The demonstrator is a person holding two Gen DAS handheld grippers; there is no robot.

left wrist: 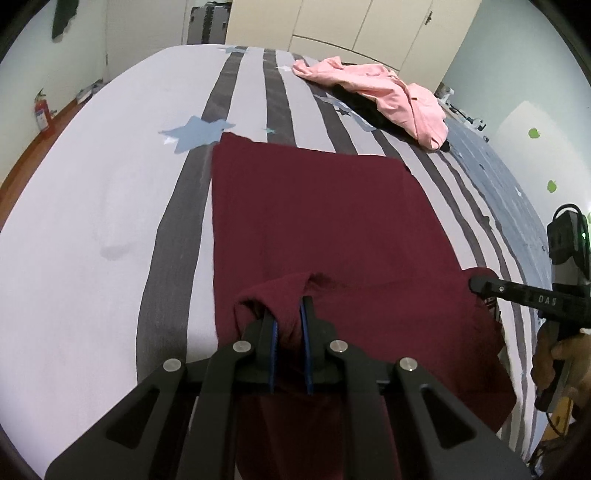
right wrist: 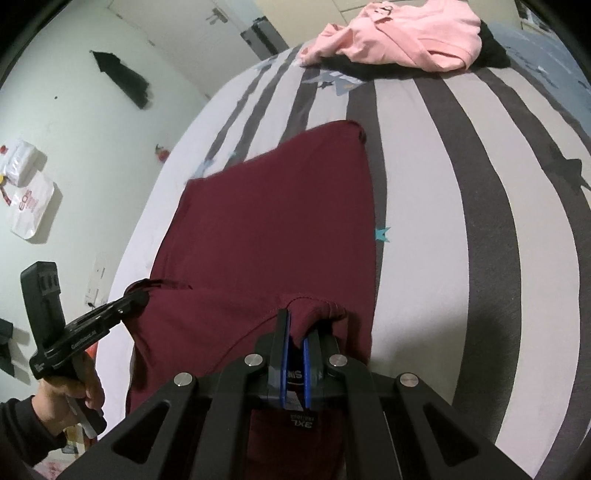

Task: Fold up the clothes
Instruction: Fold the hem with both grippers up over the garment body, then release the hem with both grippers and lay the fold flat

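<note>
A dark red garment lies spread lengthwise on the striped bed, its near edge lifted off the sheet. My left gripper is shut on a bunched fold at the near left corner of that edge. My right gripper is shut on the near right part, where a size label shows between its jaws. Each wrist view shows the other gripper too: the right gripper at the cloth's right edge, the left gripper at its left edge. In the right wrist view the dark red garment stretches away toward the far side of the bed.
A pink garment lies over something black at the far right of the bed, also seen as the pink garment. A hand holds the left tool. A red fire extinguisher stands on the floor at left. Cupboards line the far wall.
</note>
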